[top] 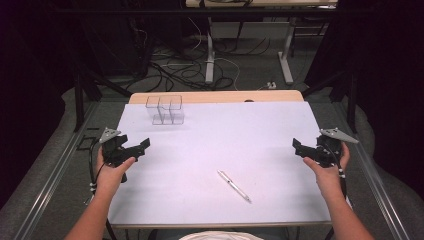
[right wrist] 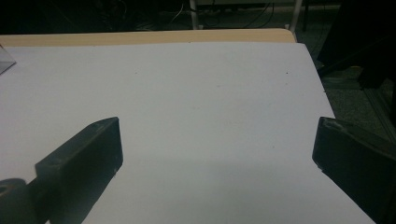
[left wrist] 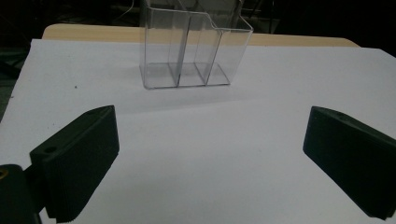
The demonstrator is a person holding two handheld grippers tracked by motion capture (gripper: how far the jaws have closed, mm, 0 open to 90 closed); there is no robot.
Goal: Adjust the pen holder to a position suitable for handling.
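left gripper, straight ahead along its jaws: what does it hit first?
Probably the clear plastic organizer. In the left gripper view it stands ahead of the open left gripper, slightly left of centre, with bare white table cover between. Depth is unclear, so a near miss is possible.

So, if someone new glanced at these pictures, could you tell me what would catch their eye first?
Probably the clear plastic organizer, standing upright with its compartments empty at the far left of the white sheet. Next would be the lone pen, lying diagonally near the sheet's near edge, right of centre. The left gripper and right gripper sit at opposite side edges with jaws open, holding nothing.
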